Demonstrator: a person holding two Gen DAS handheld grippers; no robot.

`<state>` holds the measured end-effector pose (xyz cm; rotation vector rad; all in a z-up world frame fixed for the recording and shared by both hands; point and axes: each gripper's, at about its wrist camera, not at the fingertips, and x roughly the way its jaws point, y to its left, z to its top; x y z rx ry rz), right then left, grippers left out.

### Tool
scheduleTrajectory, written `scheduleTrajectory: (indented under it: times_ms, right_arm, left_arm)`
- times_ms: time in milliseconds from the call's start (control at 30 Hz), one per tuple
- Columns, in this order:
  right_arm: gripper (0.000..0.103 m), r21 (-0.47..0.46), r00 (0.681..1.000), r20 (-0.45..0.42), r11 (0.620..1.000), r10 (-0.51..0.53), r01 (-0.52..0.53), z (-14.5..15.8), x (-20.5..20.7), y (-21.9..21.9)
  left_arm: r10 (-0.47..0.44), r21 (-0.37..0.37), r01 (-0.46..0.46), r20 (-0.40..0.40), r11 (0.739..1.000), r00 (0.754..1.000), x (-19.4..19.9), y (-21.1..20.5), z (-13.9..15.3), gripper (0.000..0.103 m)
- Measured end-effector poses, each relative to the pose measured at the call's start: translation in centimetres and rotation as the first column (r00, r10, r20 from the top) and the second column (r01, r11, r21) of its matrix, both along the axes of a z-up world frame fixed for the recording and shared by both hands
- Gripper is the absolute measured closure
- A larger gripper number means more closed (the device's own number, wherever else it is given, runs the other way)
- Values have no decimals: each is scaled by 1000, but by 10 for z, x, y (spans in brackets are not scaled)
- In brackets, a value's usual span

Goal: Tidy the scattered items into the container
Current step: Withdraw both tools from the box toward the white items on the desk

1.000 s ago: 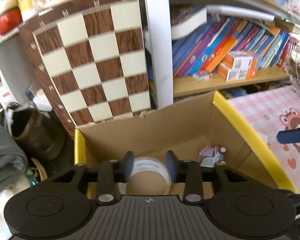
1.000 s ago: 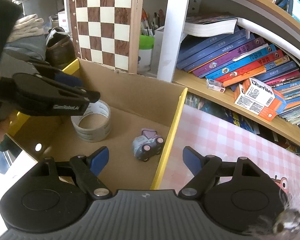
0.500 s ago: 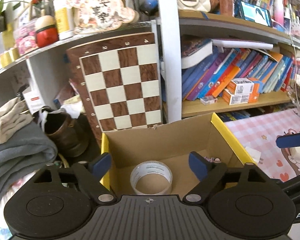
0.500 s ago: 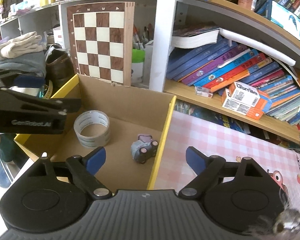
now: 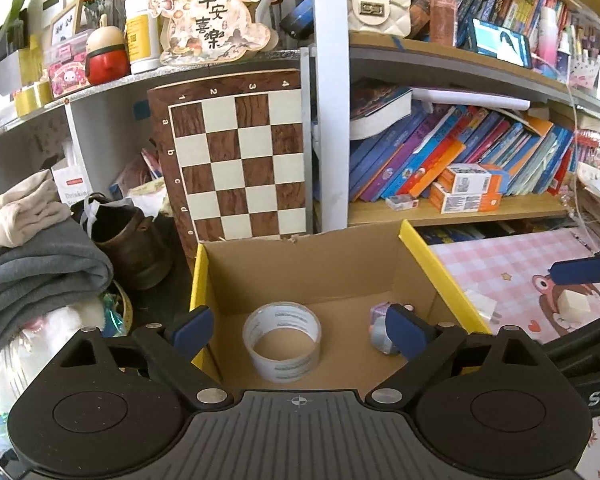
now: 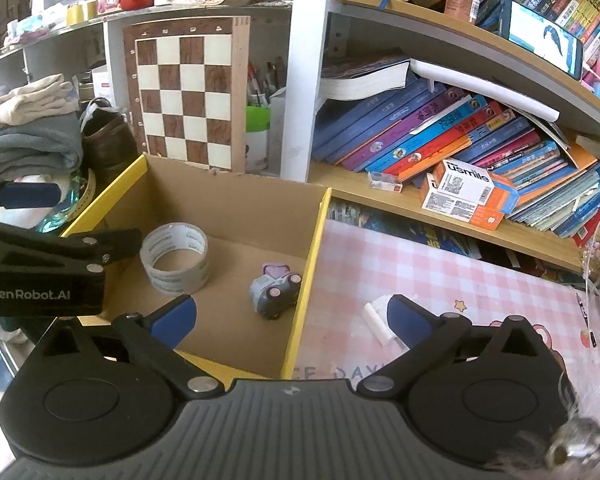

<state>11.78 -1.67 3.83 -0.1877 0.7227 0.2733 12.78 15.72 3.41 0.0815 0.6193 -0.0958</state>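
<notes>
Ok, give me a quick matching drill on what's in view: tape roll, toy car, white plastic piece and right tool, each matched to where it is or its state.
Things:
1. tape roll
2. toy car
3. white plastic piece
4. right tool

Places or states:
A. on the pink checked mat, outside the box
B. open, nothing between its fingers
C. in the cardboard box, lying flat, on the left part of its floor
D. in the box, close to its yellow-edged right wall

Pairs: 1-C, 2-D, 3-A, 4-B

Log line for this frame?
left tongs: open, empty | right tongs: open, empty | box: tape roll, toy car | mat: white piece
</notes>
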Motion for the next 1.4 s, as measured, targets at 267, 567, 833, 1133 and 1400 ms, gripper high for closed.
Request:
scheduleTrajectory:
  times_ms: [267,567,833,1133,1400]
  right_arm:
    - [0,-22,1000,6,1000,1,-1,-1,-16,2]
    - [0,9,999,3,999,-53,53,-2,-36,-16]
    - [0,26,993,-9,993,-114,114,-10,-44,-44]
    - [0,53,985,-40,984,-167,169,-24,-45,-85]
    - [0,63,984,-54,983,-171,175,-33,-44,-127]
  left_arm:
    - [-27,-3,27,11,1000,1000,-17,-6,3,8]
    - [-24,-54,23,-18,998,1000,-32,-13,3,8]
    - [6,-54,-9,-53,998,999,-32,-26,-5,8]
    - [-2,-13,1,-70,1000,998,-31,-61,-10,7]
    - [6,13,-5,-79,1000,997,-32,-102,-13,7]
